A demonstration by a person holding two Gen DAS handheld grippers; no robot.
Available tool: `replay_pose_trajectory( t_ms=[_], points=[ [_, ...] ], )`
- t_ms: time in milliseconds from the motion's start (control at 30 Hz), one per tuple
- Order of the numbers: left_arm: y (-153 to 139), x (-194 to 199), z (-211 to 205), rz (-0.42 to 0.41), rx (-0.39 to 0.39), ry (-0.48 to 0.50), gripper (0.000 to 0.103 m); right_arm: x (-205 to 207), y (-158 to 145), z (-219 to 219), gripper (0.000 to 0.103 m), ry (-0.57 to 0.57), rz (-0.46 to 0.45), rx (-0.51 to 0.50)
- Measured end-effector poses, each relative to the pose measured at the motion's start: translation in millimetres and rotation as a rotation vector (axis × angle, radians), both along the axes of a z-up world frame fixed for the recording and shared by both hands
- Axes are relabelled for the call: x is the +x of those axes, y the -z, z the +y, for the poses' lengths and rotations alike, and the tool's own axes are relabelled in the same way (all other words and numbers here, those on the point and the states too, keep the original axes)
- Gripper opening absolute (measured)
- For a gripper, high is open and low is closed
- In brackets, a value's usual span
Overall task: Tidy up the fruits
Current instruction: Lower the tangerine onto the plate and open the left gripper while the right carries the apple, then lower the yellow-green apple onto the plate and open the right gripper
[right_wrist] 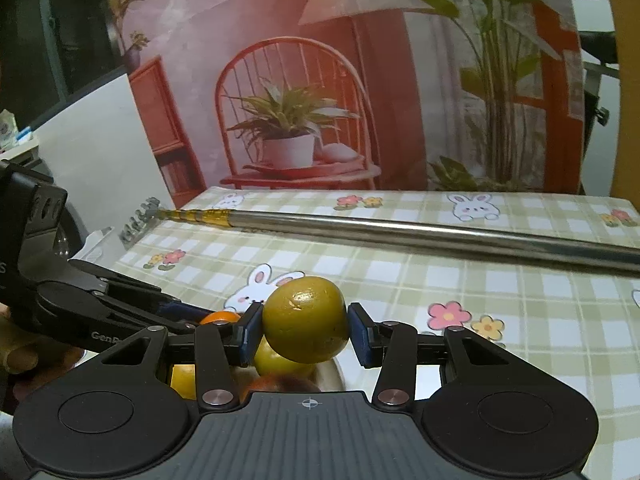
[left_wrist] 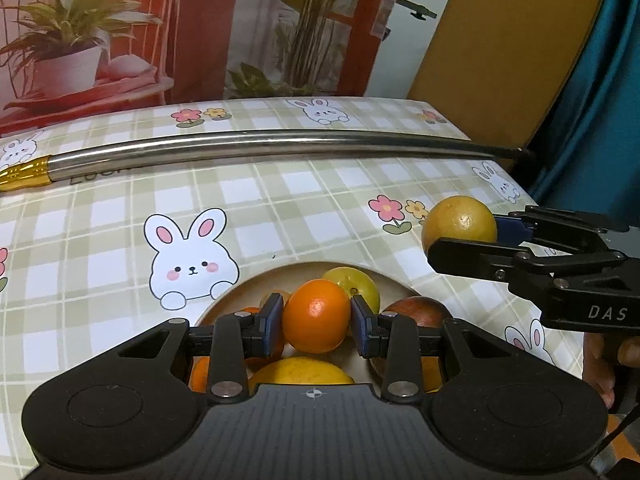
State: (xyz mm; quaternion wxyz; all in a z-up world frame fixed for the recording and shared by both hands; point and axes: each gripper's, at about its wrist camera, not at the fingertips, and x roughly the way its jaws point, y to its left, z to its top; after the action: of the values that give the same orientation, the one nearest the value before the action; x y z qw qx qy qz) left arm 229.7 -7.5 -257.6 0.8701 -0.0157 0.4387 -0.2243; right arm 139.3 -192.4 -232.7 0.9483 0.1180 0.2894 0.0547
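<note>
While left tool pinches glossy orange, right tool clamps scuffed yellow-green fruit

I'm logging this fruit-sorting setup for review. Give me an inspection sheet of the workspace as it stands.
Surface: table under a checked bunny-print cloth.
Job's things: bowl holding several fruits; orange and yellow-green fruit held in the grippers.
Clutter: long metal pole with a gold end, lying across the table.
Grippers: left gripper shut on the orange; right gripper shut on the yellow-green fruit.
Cables: nothing seen.
Surroundings: printed backdrop of a chair and plants.
</note>
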Motion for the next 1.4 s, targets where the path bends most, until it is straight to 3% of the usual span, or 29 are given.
replay_pose_trajectory(
  t_ms=[267,667,800,1067,1400],
  points=[
    [-1.9,-3.9,-0.3,0.008,0.004,0.016,0.038,-4.2,0.2,1.6,0.042,0.002,0.004,0.010],
    [-35.5,-19.1,32.2,-0.057,-0.048,-0.112,0.041,-11.7,-6.8,18.5,0.042,-0.024,0.016,-0.011],
    [-54.8,-34.7,44.2,-0.116,-0.019,-0.187,0.057,-14.7,-7.1,27.3,0.042,-0.034,0.025,-0.018],
    [-78.0,-65.0,57.4,-0.179,0.001,-0.256,0.059,-13.6,-1.5,54.3,0.042,-0.082,0.050,-0.039],
    [-83.8,-85.7,72.6,-0.204,-0.012,-0.328,0.077,-13.6,3.4,76.8,0.042,-0.105,0.086,-0.086]
  ],
)
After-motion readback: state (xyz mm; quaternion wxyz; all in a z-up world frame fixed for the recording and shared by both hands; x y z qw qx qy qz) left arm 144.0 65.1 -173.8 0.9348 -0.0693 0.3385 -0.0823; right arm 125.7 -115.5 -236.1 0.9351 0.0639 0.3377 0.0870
